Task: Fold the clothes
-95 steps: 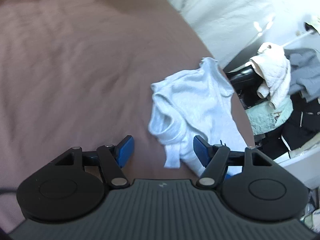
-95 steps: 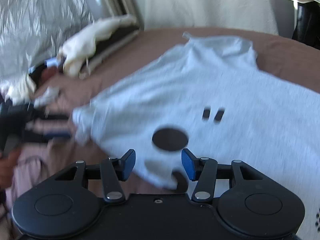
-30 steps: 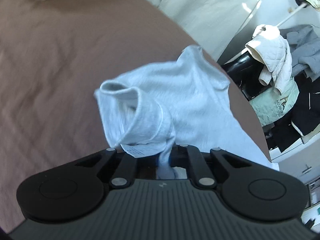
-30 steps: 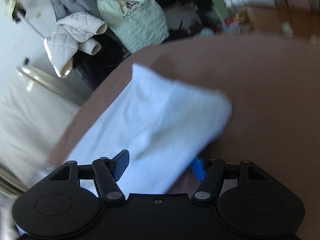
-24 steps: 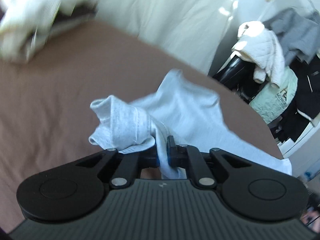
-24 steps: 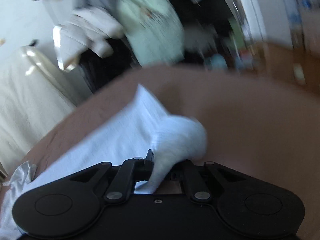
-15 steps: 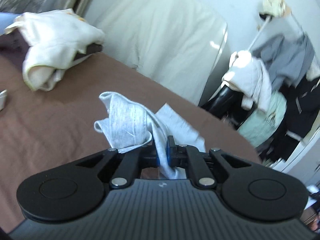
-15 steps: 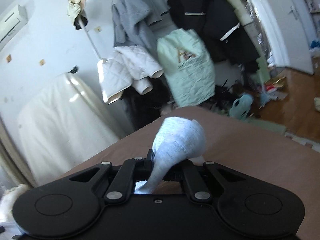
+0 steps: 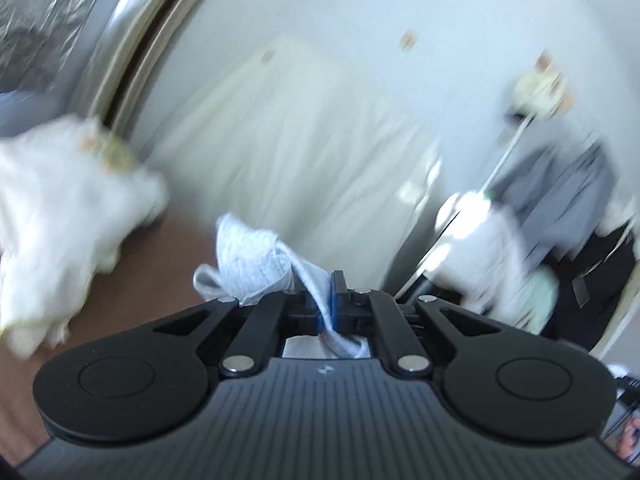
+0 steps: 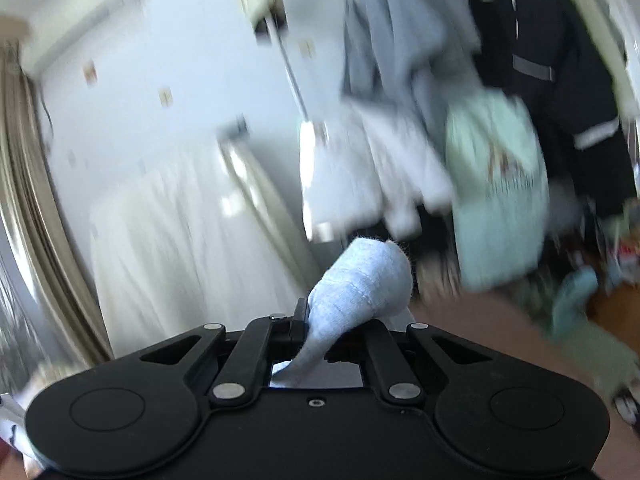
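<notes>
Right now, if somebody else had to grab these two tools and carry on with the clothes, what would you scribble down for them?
Left hand-held gripper: shut on a bunch of the light grey shirt.
Right hand-held gripper: shut on another bunch of the same shirt.
Where things are: both held parts are up off the brown bed; the rest of the shirt hangs out of view. A white clothes pile lies at the bed's far side.
Done: shirt gripped at two points and lifted.
Left: shake it flat, lay it on the bed, make the folds. No fold shows yet.
</notes>
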Motion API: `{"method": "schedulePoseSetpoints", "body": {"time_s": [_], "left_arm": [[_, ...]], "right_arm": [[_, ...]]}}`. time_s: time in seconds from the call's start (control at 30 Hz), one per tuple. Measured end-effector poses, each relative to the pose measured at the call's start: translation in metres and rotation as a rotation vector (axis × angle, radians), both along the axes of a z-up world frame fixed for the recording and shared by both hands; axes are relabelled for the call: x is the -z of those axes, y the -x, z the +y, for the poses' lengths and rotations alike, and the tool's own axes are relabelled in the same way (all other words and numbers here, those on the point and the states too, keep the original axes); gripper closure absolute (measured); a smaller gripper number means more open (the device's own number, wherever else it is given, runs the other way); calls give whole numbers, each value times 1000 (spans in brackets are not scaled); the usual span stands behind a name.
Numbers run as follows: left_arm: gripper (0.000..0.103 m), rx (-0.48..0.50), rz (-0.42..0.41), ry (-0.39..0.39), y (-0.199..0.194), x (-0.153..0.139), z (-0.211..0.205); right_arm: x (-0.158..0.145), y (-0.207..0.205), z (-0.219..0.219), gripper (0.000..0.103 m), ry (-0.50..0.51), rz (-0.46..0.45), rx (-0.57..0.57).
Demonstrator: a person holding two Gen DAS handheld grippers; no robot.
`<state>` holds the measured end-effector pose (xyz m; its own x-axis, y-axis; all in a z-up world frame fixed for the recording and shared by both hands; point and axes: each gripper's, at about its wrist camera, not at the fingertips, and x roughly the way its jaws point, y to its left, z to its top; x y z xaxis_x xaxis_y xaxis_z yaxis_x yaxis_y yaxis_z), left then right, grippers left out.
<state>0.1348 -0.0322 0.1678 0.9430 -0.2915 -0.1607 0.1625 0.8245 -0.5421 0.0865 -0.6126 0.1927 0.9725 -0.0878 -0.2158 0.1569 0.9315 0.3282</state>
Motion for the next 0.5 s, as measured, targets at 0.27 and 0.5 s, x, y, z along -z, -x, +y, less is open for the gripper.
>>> {"method": "schedulePoseSetpoints", "body": {"time_s": [0.27, 0.5], "left_arm": [[100, 7, 111, -8, 116, 45, 13], [100, -89, 655, 174, 181, 250, 40]], "right_arm": [[74, 88, -18, 97, -230, -13, 14], [265, 157, -10, 97, -415, 330, 181]]}}
